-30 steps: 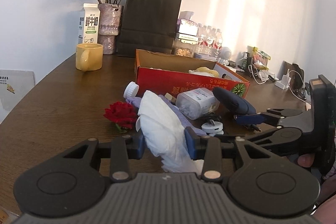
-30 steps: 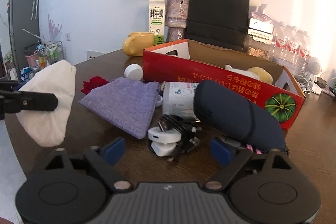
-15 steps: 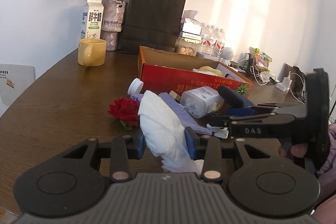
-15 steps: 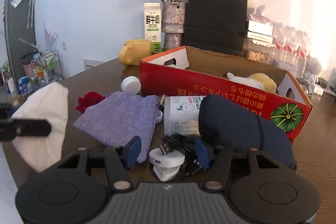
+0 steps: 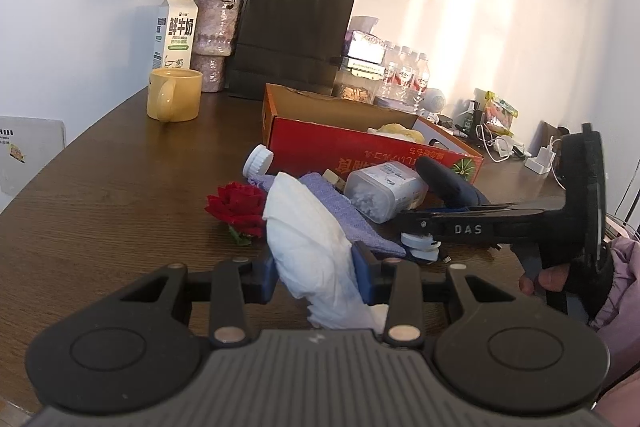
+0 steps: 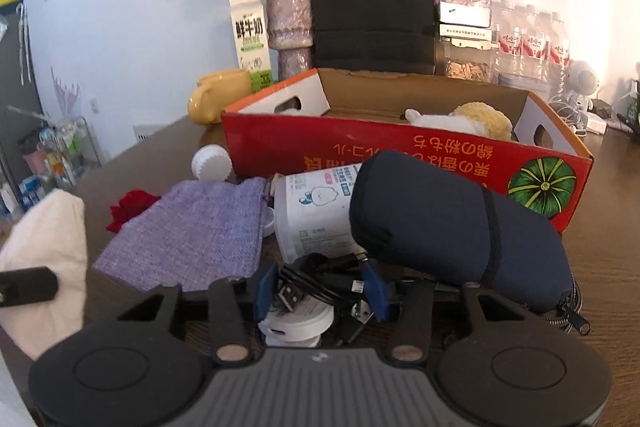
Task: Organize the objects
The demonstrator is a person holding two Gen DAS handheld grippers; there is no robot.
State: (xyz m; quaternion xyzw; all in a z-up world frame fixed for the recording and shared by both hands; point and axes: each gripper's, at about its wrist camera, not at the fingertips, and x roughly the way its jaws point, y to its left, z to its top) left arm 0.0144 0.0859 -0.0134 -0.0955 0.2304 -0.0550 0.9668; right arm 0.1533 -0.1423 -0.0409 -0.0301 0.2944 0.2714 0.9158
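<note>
Right wrist view: right gripper (image 6: 318,285) is closing around the black cable (image 6: 316,277) on a white charger (image 6: 296,319); light, floppy, slippery, so grip the bundle's middle. Left gripper (image 5: 316,273) pinches a soft white tissue (image 5: 308,243).

pouch (image 6: 188,227) lies left of the bottle (image 6: 316,215), both before the box (image 6: 404,155) on the table (image 5: 100,187).
</note>
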